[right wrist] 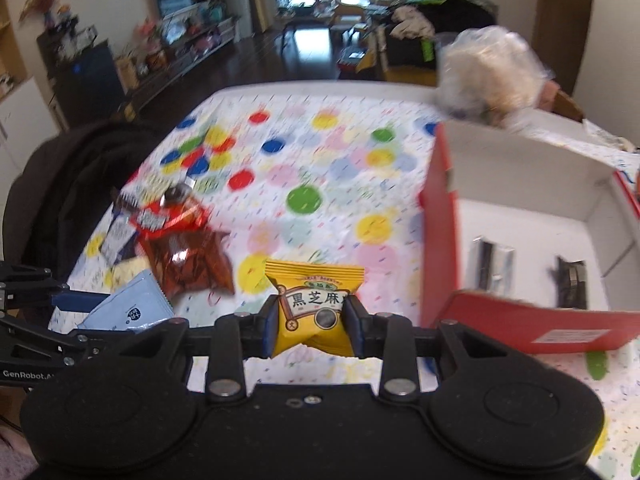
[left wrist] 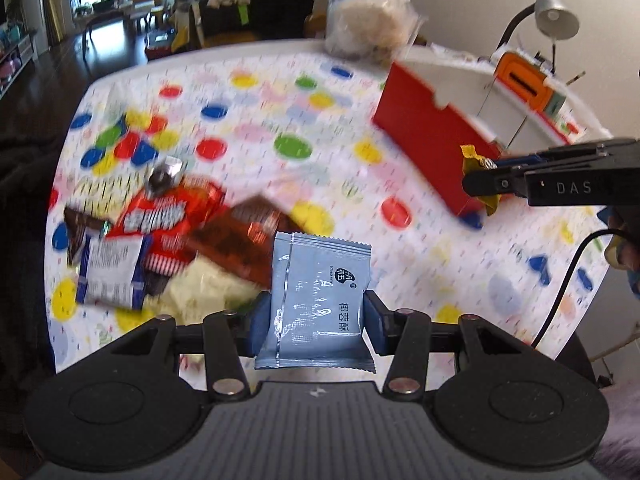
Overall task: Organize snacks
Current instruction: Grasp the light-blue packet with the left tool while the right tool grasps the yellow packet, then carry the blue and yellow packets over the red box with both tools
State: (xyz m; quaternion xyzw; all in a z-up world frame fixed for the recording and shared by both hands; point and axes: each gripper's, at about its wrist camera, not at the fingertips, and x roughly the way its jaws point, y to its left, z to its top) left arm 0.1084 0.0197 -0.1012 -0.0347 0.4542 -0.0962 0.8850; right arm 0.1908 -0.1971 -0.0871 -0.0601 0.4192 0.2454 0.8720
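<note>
**Two snacks aloft, box waiting**

The left gripper (left wrist: 316, 320) is clamped on a pale blue packet (left wrist: 320, 300), the right gripper (right wrist: 310, 318) pinches a yellow sesame packet (right wrist: 314, 308), both held above the dotted tablecloth (left wrist: 256, 120). More wrappers (left wrist: 168, 220) lie heaped nearby; the red box (right wrist: 520, 320) holds what appear to be two dark bars. These light, crinkly, slippery pillows likely crush easily; gripping across the middle looks safest.

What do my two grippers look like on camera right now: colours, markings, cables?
Both are matte black with linkage arms, silver rivets and blue-padded jaws. The right gripper reads "DAS" on its side, with a black cable beneath it. The left gripper reads "GenRobot.A".
</note>
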